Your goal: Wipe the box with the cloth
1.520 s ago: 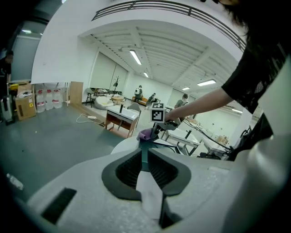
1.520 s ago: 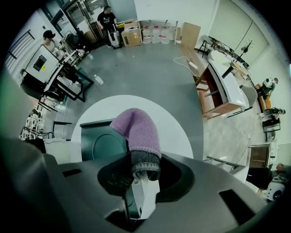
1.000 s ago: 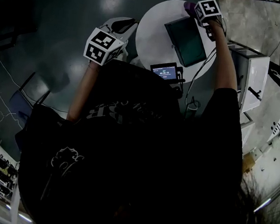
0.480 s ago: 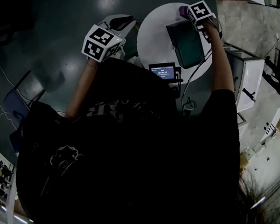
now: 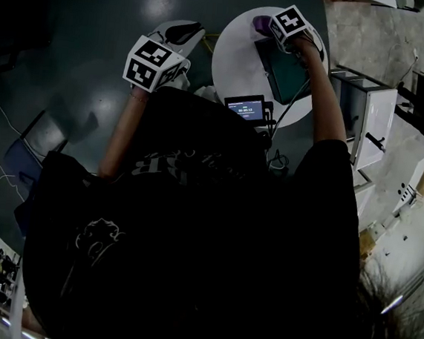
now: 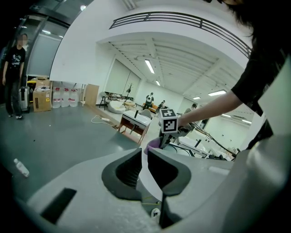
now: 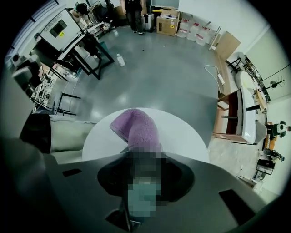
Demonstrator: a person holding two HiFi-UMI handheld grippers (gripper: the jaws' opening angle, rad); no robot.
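A dark teal box (image 5: 285,69) lies on a small round white table (image 5: 237,63). My right gripper (image 5: 272,28) is at the box's far left corner, shut on a purple cloth (image 5: 260,22). In the right gripper view the cloth (image 7: 136,127) sticks out past the jaws over the white table (image 7: 186,132); the box is hidden under the right gripper (image 7: 143,154). My left gripper (image 5: 185,32) hangs left of the table above the floor. In the left gripper view the left gripper (image 6: 144,166) holds nothing, its jaws only a slit apart, and points at the right gripper (image 6: 169,125) and cloth (image 6: 153,144).
A small timer screen (image 5: 248,107) stands at the table's near edge with cables (image 5: 280,160) trailing below it. A white cabinet (image 5: 370,117) stands right of the table. Dark floor surrounds the table, with a bottle (image 7: 120,59) and black work tables (image 7: 86,50) farther off.
My right gripper has carried the cloth leftwards along the box's far edge. The left gripper has hardly moved.
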